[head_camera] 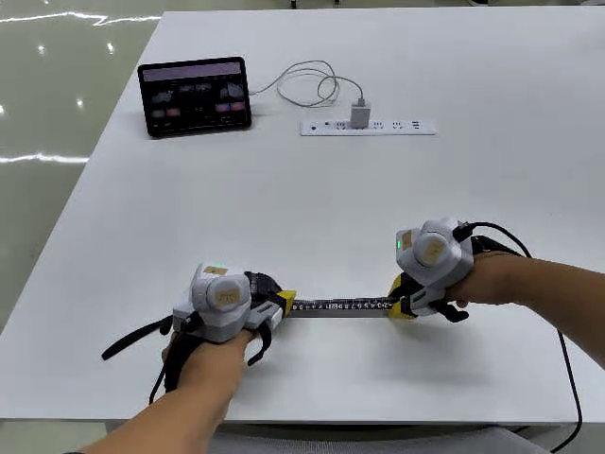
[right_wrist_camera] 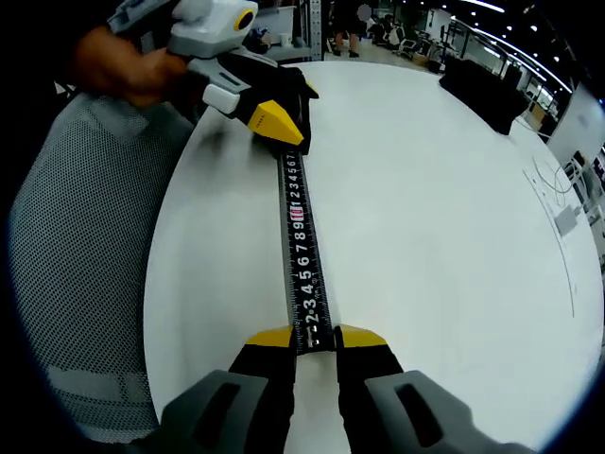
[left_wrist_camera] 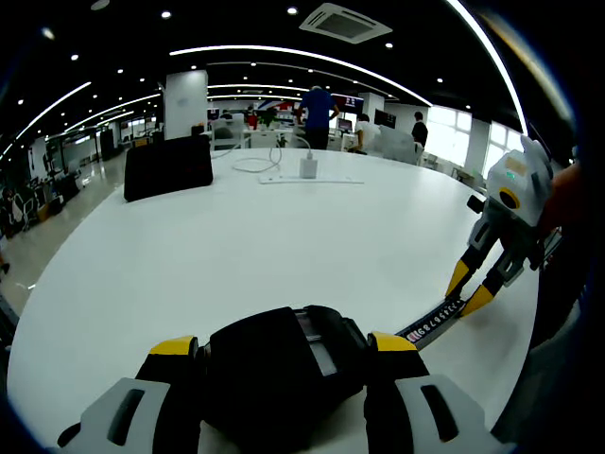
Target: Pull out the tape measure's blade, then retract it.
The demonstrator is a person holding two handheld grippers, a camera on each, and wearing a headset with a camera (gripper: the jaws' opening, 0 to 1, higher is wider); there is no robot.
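Black tape measure (left_wrist_camera: 284, 364), blade (right_wrist_camera: 301, 255) out

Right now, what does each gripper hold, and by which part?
Left gripper: the tape measure, by its black case. Right gripper: the blade, at its free end.

White table (head_camera: 378, 208) with a tablet (head_camera: 195, 96), power strip (head_camera: 369, 126) and looped cable (head_camera: 329, 90).

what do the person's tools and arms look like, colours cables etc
Both the left tool and the right tool have rounded light grey bodies and jaws ending in yellow tips. A small green light glows on the right one. Black straps wrap the left hand, and a black cable trails from the right tool along the arm. Both forearms are bare.
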